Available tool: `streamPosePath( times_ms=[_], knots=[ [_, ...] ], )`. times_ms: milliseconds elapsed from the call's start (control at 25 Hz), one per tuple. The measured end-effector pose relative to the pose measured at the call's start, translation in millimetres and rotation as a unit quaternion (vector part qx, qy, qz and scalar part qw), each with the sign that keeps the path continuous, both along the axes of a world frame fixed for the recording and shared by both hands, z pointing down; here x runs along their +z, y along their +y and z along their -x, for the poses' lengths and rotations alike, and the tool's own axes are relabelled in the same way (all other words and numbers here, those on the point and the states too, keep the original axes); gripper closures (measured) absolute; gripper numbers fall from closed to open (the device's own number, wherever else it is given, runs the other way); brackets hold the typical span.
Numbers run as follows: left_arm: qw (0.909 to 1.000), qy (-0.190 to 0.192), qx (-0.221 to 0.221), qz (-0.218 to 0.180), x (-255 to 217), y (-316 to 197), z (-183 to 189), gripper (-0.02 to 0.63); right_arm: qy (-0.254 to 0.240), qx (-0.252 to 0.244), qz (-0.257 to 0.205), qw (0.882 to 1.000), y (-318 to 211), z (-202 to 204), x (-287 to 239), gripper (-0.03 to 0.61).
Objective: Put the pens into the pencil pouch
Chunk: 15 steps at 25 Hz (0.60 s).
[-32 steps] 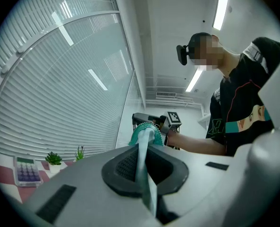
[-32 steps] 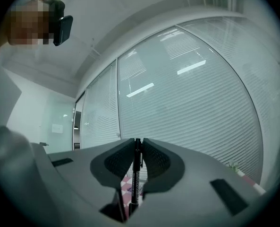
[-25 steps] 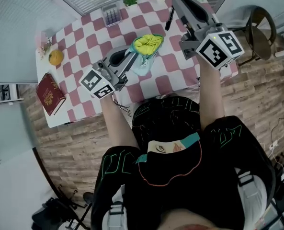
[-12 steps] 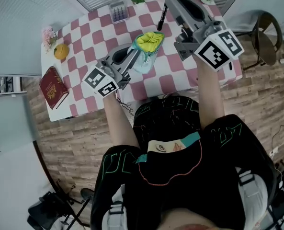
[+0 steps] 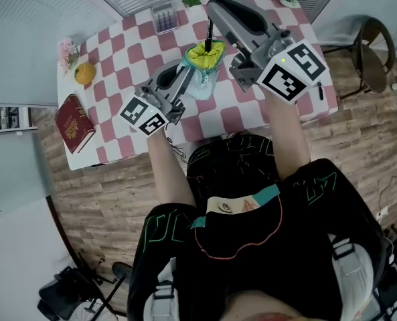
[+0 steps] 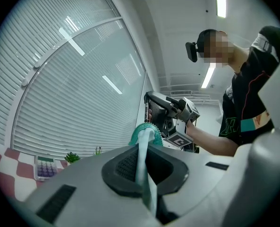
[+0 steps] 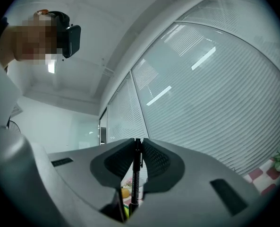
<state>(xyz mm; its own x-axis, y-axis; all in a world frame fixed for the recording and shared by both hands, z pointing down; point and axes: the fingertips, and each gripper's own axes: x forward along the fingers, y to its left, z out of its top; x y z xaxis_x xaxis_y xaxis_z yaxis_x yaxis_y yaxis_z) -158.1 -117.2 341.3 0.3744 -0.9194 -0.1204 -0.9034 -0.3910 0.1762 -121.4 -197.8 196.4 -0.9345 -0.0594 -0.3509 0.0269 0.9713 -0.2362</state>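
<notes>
Lying around pouch (image 5: 201,80): orange (image 5: 85,73), book (image 5: 74,122), calculator (image 5: 165,17)

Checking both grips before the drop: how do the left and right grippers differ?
The left gripper is shut on the pouch's edge; the right gripper is shut on a black pen. The left holds from beside the pouch; the right hangs the pen upright at its yellow mouth. Both grip something.

Left gripper (image 5: 190,71): pointing toward 1 o'clock in the head view, jaws pressing together on the pouch (image 5: 205,79) rim.
Right gripper (image 5: 211,7): pointing toward 10 o'clock, jaws pinching a pen (image 5: 209,35).
Left forearm (image 5: 163,162): reaching toward 12 o'clock.
Right forearm (image 5: 288,136): reaching toward 12 o'clock.
</notes>
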Motion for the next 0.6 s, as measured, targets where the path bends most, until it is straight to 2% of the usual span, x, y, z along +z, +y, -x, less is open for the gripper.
streamPosePath(
  times_ms=[600],
  knots=[
    [0.9999,0.002,0.005,-0.009,-6.0,-18.7,-8.5,0.614,0.025,-0.013,-0.002,1.0,3.3,14.2,29.9,0.518]
  ],
)
